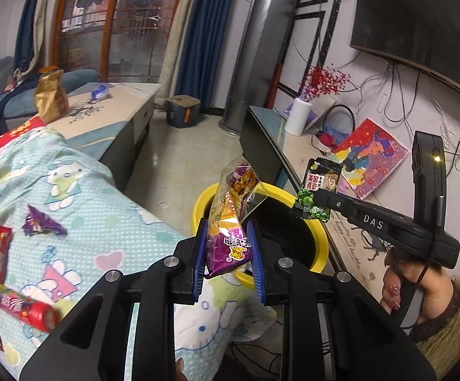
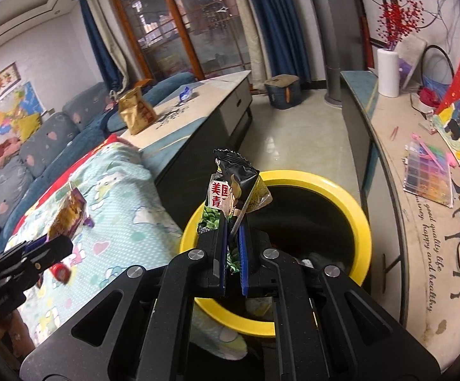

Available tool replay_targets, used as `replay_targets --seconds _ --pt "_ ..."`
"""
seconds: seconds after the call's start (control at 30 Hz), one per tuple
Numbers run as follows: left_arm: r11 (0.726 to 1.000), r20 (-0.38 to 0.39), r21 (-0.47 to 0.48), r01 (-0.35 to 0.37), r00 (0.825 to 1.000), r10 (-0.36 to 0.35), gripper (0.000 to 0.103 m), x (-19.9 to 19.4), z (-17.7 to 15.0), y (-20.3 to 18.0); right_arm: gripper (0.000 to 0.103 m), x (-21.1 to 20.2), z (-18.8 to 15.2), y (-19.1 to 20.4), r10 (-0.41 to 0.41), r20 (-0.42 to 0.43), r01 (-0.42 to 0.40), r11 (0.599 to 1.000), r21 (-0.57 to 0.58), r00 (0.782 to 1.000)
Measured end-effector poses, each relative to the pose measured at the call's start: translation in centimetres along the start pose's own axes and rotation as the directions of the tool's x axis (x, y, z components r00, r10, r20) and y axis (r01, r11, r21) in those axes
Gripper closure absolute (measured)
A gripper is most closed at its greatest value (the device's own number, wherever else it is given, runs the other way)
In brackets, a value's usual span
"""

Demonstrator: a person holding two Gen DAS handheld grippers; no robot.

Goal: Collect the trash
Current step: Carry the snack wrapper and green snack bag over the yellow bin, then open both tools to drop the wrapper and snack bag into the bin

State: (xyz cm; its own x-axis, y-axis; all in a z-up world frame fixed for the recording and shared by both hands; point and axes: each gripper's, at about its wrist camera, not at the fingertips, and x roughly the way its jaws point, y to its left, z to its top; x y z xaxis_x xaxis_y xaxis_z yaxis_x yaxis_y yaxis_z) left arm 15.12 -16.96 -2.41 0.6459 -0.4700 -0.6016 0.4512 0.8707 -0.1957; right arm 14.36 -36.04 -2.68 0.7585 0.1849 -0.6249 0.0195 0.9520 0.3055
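- I am in a home's living room, by the low coffee table [image 2: 198,101].
- Left of that table: a blue sofa [image 2: 39,146].
- Beyond it: curtains [image 2: 268,25] and wood-framed glass doors [image 2: 182,22].
- Right of it: a wall-mounted TV [image 1: 420,22].

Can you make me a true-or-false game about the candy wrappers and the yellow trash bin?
1. The left tongs pinch a purple snack wrapper. True.
2. The right tongs are empty. False: they pinch a black and green wrapper.
3. The trash bin has a red rim. False: its rim is yellow.
4. More wrappers, like a red candy tube, lie on the cartoon blanket. True.
5. The gold bag is lying in the bin. False: it stands on the low cabinet.
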Motion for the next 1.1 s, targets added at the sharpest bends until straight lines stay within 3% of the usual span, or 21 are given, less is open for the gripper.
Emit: replay_targets --seconds 0.93,1.03,1.1 --pt "0.996 -0.127 0.050 0.075 0.990 -0.068 0.079 9.2 0.2 -3.0 0.098 2.4 -0.7 -5.0 -0.065 -0.078 0.069 0.996 0.047 0.995" --pt "0.996 -0.137 0.053 0.077 0.988 -0.069 0.079 10.2 0.2 -3.2 0.097 2.6 -0.8 -5.3 -0.076 -0.083 0.080 0.996 0.050 0.994" --pt "0.995 -0.137 0.054 0.079 0.988 -0.071 0.073 11.0 0.2 -3.2 0.090 2.8 -0.9 -5.6 -0.082 -0.088 0.088 0.994 0.065 0.993"
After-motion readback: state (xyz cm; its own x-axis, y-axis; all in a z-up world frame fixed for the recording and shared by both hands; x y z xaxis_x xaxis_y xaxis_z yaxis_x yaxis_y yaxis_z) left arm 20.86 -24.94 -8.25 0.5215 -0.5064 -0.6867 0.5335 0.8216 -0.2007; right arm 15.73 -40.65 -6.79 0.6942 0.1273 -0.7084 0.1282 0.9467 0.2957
